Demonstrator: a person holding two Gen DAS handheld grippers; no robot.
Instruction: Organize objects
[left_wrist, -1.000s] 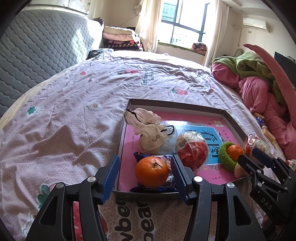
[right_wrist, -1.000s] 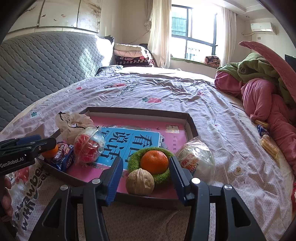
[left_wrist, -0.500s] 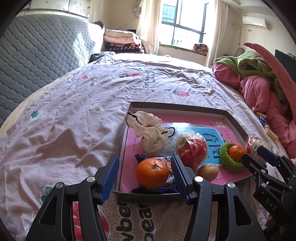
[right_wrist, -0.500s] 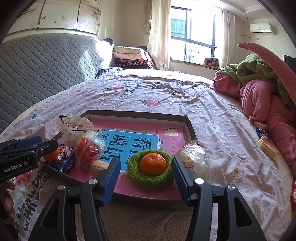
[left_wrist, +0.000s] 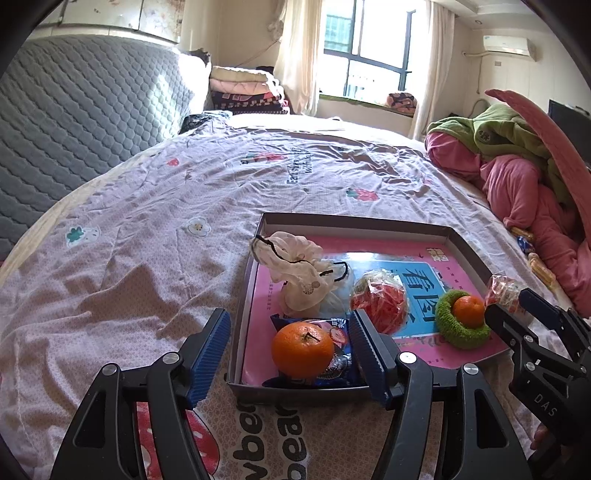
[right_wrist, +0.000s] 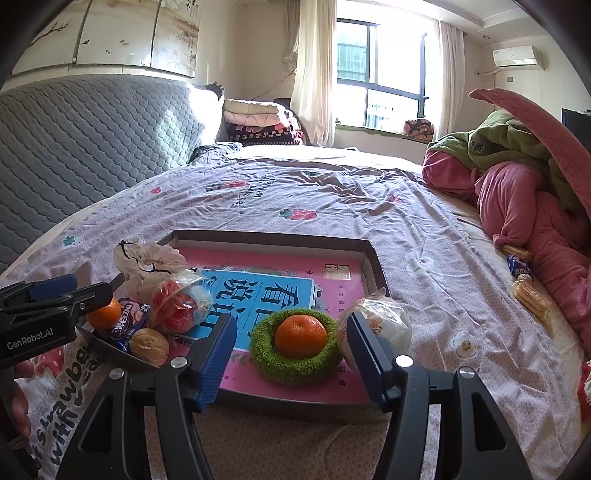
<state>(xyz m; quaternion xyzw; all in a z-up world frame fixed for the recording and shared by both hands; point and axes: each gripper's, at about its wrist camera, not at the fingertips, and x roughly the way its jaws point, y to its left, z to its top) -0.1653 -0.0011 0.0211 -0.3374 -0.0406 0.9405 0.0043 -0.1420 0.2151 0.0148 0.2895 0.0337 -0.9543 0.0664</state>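
Observation:
A dark-rimmed tray (left_wrist: 369, 221) (right_wrist: 273, 236) with a pink book in it lies on the bed. My left gripper (left_wrist: 290, 356) (right_wrist: 55, 295) stands open at the tray's near left corner. Its jaws are opening around an orange (left_wrist: 303, 349) (right_wrist: 105, 314) that rests on a snack packet (left_wrist: 332, 365) without being touched. My right gripper (right_wrist: 291, 354) (left_wrist: 517, 314) is open too, and its jaws are opening. Between them, clear of the pads, sits a green ring (right_wrist: 295, 360) (left_wrist: 461, 328) that holds a second orange (right_wrist: 301, 334). A walnut (right_wrist: 149, 341) lies near the left corner.
Also in the tray are a white drawstring pouch (left_wrist: 295, 273) and a red netted ball in plastic (left_wrist: 380, 302). A wrapped bag (right_wrist: 376, 321) leans at the tray's right edge. Snack packs (right_wrist: 532, 295) lie by the pink and green bedding (right_wrist: 517, 192). A grey headboard (right_wrist: 92, 147) rises on the left.
The walnut has rolled left from beside the green ring toward the tray's left corner. Both grippers' jaws have spread wider. Both views have drawn back slightly from the tray.

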